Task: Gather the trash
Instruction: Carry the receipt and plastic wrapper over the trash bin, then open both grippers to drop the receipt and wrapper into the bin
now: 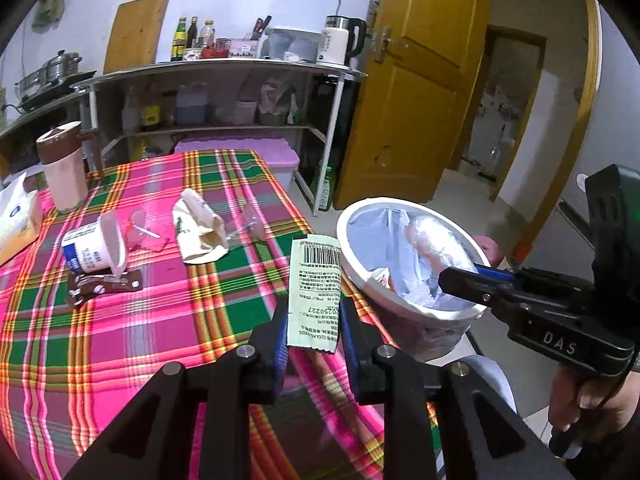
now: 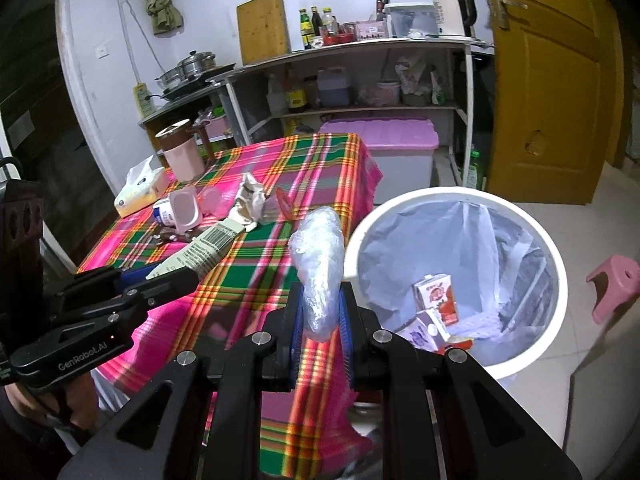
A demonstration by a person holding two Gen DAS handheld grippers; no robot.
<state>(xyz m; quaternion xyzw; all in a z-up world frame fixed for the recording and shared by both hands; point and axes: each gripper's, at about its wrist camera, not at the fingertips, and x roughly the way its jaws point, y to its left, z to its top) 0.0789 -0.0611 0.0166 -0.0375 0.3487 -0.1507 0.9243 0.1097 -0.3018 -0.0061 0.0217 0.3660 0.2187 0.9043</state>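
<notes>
Left wrist view. Kitchen w/ white walls, yellow wooden door point(image 1: 416, 92) ajar at right, metal shelf unit point(image 1: 224, 92) at rear carrying bottles and a white electric kettle point(image 1: 338, 42). Foreground: table under pink/green plaid tablecloth point(image 1: 132, 320). On the cloth: pink-and-brown lidded jug point(image 1: 64, 168) at far left, tissue pack point(image 1: 16, 220) beside it, tipped yogurt cup point(image 1: 96, 246) lying on a brown wrapper point(image 1: 104, 286), crumpled paper wrapper point(image 1: 200, 226) near centre, clear plastic bits between cup and paper. Left gripper point(image 1: 314, 320) is clamped on a pale green barcode packet point(image 1: 314, 284), held upright above the table's right edge. White trash bin point(image 1: 408, 256) w/ plastic liner stands just right of the table; right gripper point(image 1: 460, 280) reaches over its rim, a clear plastic piece between its fingers.

Right wrist view. Same room seen from farther right: shelf unit point(image 2: 352, 80), cutting board point(image 2: 264, 28) leaning on the wall, steel pots point(image 2: 192, 66) on a stove, lilac-lidded storage box point(image 2: 384, 140) behind the table, pink stool point(image 2: 616, 284) on the tiled floor at right. Right gripper point(image 2: 320, 312) is closed on a crumpled clear plastic bag point(image 2: 320, 264), held above the table edge, just left of the bin point(image 2: 460, 208). Inside the bin lie small drink cartons point(image 2: 436, 296), one red-and-white. Left gripper point(image 2: 176, 276) enters from the left, pinching the barcode packet point(image 2: 208, 248) over the cloth point(image 2: 280, 248). Yogurt cup point(image 2: 180, 210) and crumpled paper point(image 2: 250, 200) lie on the table beyond it.
</notes>
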